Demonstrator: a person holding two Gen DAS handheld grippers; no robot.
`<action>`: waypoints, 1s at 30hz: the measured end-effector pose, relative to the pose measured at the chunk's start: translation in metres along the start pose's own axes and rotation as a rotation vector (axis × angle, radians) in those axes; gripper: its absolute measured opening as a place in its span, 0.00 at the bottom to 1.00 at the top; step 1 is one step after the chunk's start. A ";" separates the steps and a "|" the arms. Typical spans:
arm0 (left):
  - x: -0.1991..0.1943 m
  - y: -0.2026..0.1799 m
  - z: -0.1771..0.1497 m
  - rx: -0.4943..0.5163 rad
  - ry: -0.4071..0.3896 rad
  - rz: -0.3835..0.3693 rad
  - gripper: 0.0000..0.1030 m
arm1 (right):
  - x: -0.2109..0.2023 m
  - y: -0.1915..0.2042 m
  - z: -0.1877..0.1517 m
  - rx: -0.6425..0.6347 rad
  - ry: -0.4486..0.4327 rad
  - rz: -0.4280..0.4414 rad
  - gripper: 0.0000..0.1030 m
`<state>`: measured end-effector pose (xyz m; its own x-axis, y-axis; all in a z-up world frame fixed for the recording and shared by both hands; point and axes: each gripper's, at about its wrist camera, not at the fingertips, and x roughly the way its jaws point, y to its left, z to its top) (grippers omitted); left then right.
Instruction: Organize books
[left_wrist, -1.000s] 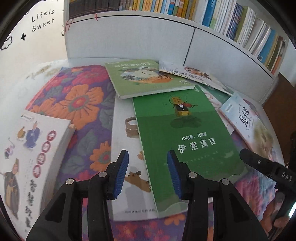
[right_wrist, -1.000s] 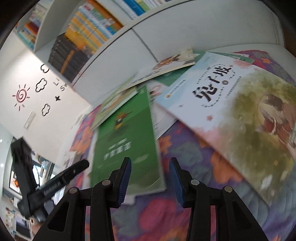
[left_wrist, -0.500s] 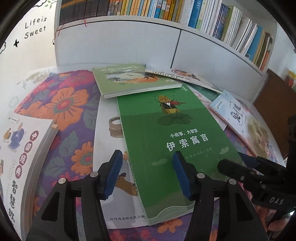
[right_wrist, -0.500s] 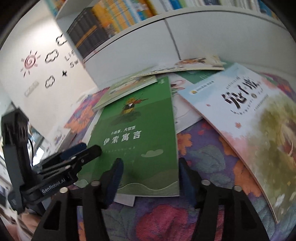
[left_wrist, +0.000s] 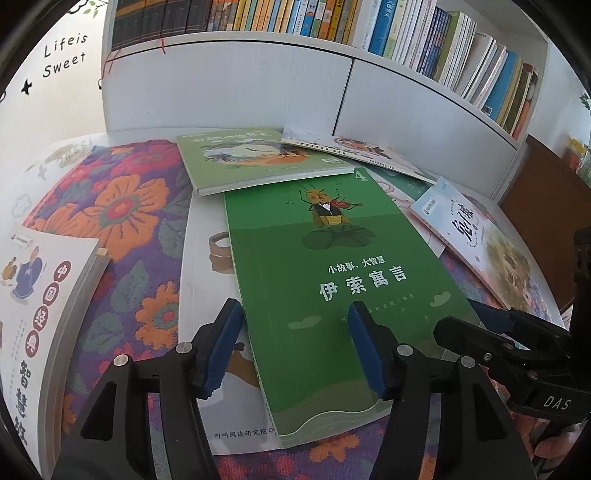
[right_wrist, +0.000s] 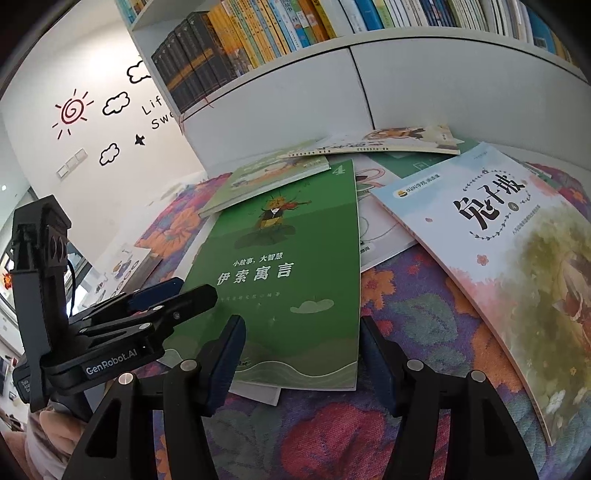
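Claws over the green book: stock of the table

Left claw (left_wrist: 293, 345): mine, black frame, blue pads, jaws opening, parted over the near end of the green book (left_wrist: 332, 295); one pad sits past the book's spine side, the other above its cover; nothing is clamped, and I cannot tell whether a pad brushes the cover.
Right claw (right_wrist: 301, 360): mine, same make, jaws apart and straddling the green book's near right corner; one pad over the cover, one over the cloth beside it; no grip.
Green book: cricket with a violin on the cover, flat, on top of a white book (left_wrist: 207, 295) whose margin shows along its left and near edges.
Light green book (left_wrist: 255, 158): flat, overlapping the far edge of the green book.
Thin picture book (left_wrist: 354, 151): flat, behind, near the shelf base.
Pale blue book (right_wrist: 491, 240): flat, to the right, apart from the green one.
White paperback (left_wrist: 37, 314): far left, on the cloth.
Floral cloth (left_wrist: 122, 206): purple and orange, under everything.
White bookshelf (left_wrist: 258, 77): behind the table, row of upright books above
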<state>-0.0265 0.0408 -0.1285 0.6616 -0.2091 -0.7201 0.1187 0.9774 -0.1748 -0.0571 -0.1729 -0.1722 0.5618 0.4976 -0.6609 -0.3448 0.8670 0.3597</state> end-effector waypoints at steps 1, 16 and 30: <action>0.000 0.000 0.000 0.002 0.001 0.001 0.56 | 0.000 -0.001 0.000 0.006 0.001 0.006 0.60; 0.000 -0.011 0.000 0.087 0.042 -0.002 0.62 | -0.005 -0.005 0.000 0.032 -0.018 0.050 0.60; -0.070 -0.011 -0.064 0.189 0.263 -0.235 0.64 | -0.069 0.021 -0.076 0.032 0.225 0.075 0.60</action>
<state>-0.1215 0.0423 -0.1194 0.3911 -0.4042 -0.8269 0.3949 0.8852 -0.2460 -0.1600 -0.1910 -0.1696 0.3524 0.5456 -0.7604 -0.3533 0.8299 0.4318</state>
